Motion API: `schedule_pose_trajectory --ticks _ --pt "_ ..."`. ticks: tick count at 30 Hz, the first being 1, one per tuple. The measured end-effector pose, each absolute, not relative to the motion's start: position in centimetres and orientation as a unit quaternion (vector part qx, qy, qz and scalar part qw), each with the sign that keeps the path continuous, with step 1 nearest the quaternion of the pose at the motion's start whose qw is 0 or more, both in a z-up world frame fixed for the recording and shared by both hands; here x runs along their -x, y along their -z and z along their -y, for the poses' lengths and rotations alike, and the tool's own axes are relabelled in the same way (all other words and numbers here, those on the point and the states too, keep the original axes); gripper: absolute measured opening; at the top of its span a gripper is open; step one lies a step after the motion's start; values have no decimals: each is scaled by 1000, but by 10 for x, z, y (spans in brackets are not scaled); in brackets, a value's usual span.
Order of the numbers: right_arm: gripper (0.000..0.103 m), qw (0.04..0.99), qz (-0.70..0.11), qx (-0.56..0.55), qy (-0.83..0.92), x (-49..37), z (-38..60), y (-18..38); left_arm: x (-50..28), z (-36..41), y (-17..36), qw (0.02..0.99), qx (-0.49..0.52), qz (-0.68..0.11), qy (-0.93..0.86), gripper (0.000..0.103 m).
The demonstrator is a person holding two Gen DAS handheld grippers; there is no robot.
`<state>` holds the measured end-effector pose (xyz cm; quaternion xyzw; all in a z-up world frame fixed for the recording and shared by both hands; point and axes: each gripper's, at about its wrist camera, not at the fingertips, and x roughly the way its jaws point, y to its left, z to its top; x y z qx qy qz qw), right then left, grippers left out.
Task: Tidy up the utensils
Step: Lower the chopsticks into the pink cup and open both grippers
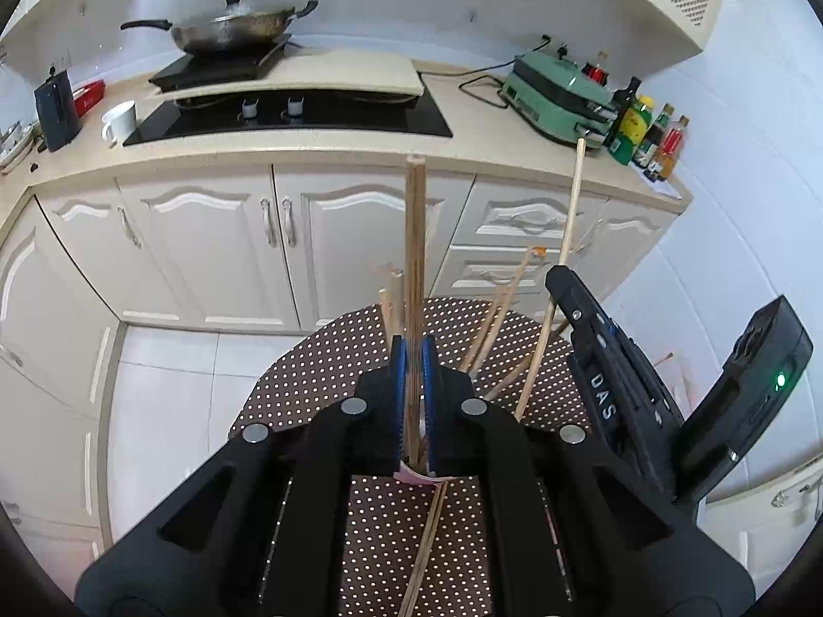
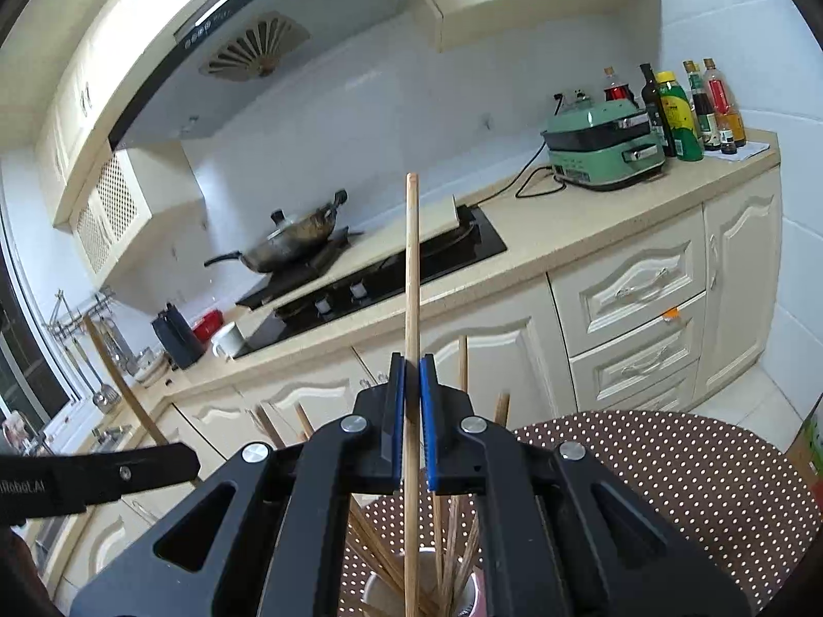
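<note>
Left wrist view: the left gripper (image 1: 413,360) is clenched on a square-ended wooden chopstick pair (image 1: 414,236) standing above the pink-rimmed cup (image 1: 411,476) on the dotted round table (image 1: 319,375). Right wrist view: the right gripper (image 2: 411,375) clamps one round chopstick (image 2: 411,267) above the cup (image 2: 476,594), which holds more slender sticks (image 2: 452,540).

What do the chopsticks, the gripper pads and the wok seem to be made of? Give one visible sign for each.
Chopsticks: probably bamboo or wood; pale tan, matt, faint lengthwise grain.
Gripper pads: likely rubber or soft plastic; blue, ribbed faces on black jaws.
Wok: metal, perhaps steel; grey, dull sheen, darkened patches, dark handle.
</note>
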<state>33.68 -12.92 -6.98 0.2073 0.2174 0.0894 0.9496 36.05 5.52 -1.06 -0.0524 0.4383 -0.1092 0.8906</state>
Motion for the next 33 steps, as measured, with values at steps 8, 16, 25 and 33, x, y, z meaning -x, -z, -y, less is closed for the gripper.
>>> schedule_pose_trajectory --ticks 8,16,25,33 --pt "5 949 -237 -187 -85 -335 117 99 -370 -51 43 874 46 -470 116 7" --pt "5 940 -271 -191 -86 -329 105 117 -371 -46 71 860 38 -494 121 7" --pt "5 928 -279 -230 -94 -324 112 116 -369 -53 88 856 55 -499 120 7" --pt "5 941 -195 -266 -74 -330 135 92 -375 -64 84 860 96 -490 105 7"
